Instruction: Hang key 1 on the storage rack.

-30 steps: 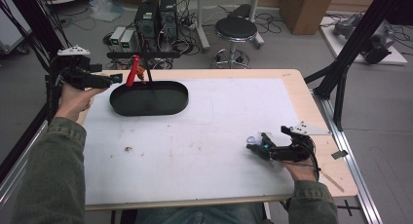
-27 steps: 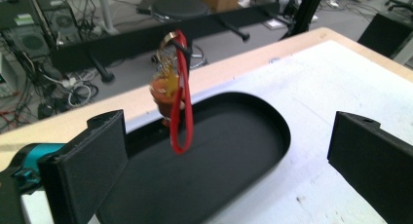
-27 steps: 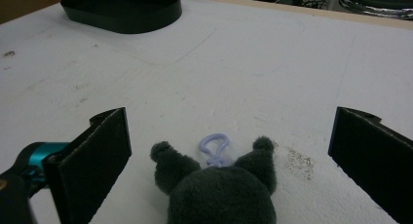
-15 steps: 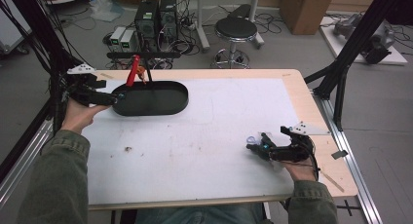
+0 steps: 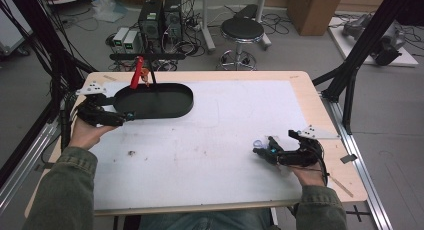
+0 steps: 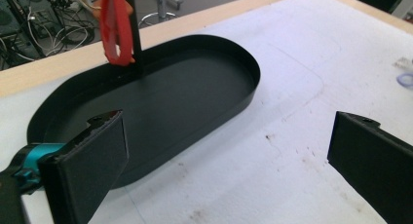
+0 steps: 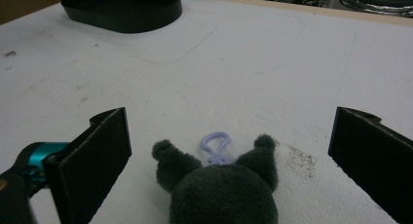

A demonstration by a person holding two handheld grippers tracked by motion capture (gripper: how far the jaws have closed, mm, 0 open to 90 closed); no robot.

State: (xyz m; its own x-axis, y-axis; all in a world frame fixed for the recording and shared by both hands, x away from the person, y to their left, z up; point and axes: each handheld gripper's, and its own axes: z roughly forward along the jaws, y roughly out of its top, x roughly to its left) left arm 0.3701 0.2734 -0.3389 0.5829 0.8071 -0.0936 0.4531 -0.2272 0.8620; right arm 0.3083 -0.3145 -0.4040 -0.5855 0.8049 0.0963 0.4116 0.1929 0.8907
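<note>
Both grippers' fingers wide apart.

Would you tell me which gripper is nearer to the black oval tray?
The left gripper sits at the tray's near-left rim; the right gripper is far off at the table's right side.

Dark grey plush toy (image 7: 224, 190) w/ lilac clip, on table.

- Right gripper (image 7: 229, 151): jaws wide apart over the white table (image 7: 272, 58).
- Plush toy (image 7: 219, 190) lies between them, its lilac clip (image 7: 215, 147) pointing away.
- Black tray (image 7: 124, 7) sits well apart, far left.
</note>
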